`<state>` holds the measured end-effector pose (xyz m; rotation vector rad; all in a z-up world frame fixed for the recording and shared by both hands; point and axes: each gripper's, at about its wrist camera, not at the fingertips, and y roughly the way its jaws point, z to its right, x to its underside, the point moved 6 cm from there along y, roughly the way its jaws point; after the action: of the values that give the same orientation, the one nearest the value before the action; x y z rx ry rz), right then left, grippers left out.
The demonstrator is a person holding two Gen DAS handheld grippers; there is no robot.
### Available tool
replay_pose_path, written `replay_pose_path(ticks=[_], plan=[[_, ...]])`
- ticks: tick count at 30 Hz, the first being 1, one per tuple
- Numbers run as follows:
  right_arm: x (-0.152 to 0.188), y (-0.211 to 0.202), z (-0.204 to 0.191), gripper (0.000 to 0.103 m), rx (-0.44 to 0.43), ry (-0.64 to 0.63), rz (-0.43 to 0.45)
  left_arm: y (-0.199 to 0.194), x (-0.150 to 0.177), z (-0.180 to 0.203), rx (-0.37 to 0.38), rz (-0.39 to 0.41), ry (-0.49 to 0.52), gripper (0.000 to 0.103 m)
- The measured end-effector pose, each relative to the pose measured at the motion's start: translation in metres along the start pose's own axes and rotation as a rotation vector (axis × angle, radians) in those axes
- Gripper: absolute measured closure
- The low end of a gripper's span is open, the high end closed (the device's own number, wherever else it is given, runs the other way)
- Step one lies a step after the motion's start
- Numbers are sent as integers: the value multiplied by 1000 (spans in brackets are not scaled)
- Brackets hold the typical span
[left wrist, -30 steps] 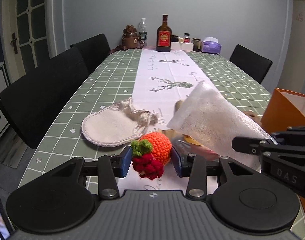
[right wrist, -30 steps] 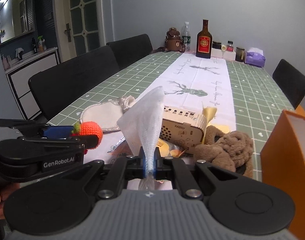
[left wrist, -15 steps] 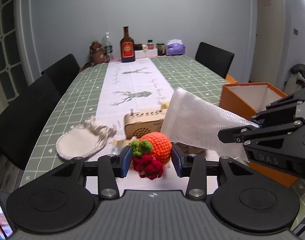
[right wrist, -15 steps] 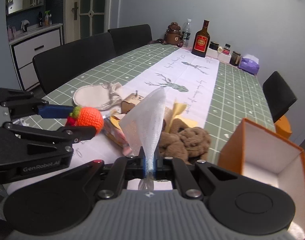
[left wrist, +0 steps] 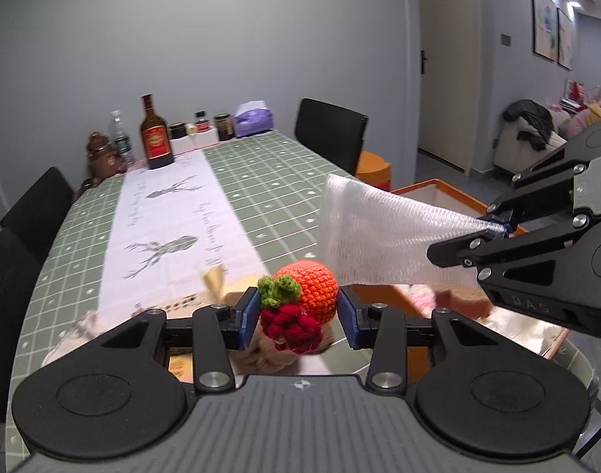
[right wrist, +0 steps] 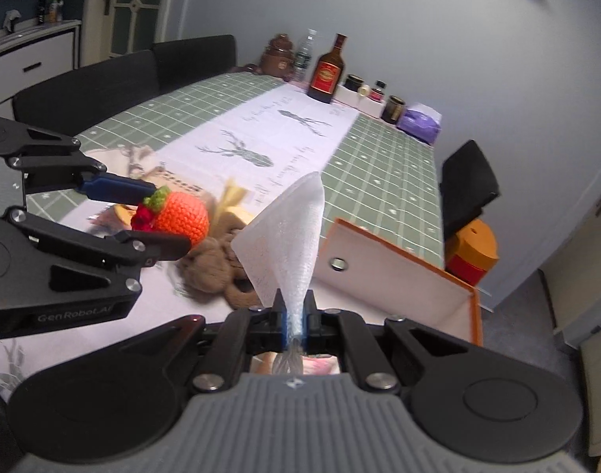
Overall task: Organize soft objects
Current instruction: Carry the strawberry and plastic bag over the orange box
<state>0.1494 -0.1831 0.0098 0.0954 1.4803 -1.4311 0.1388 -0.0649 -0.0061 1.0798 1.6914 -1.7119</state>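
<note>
My left gripper [left wrist: 298, 315] is shut on an orange crocheted ball with green leaves and red berries [left wrist: 312, 289], held in the air; both also show in the right wrist view [right wrist: 178, 216]. My right gripper [right wrist: 295, 315] is shut on a white mesh cloth [right wrist: 290, 232] that fans upward; in the left wrist view the cloth [left wrist: 375, 236] hangs from that gripper [left wrist: 493, 230] over the orange box [left wrist: 458, 197]. The box [right wrist: 387, 276] is open with a pale inside, at the table's right edge. A brown plush toy [right wrist: 211, 268] lies on the table below the ball.
A long table with green checked cloth [left wrist: 268, 181] and white runner [left wrist: 170, 216]. A wooden radio [left wrist: 190, 301] and a cream pouch [left wrist: 75, 329] lie near me. A bottle [left wrist: 155, 138], jars and a tissue box [left wrist: 253, 120] stand at the far end. Black chairs [left wrist: 332, 134] line the sides.
Both grippers have swung to the right and risen with their loads. The orange box is now close under the right gripper, and the cream pouch has slid to the left edge.
</note>
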Motion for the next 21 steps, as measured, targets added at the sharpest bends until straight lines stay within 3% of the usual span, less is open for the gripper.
replay_pose_path(ticks=[8,13,21], plan=[[10,22,61,100,80,8,-93,37,-25,51,68,-30,137,55],[26,57,91,100,72,17,-189,72,-22,78,139,-107,183,55],[67,100,104,99,42,14,-290,114,-12,102,152,-173,293,55]])
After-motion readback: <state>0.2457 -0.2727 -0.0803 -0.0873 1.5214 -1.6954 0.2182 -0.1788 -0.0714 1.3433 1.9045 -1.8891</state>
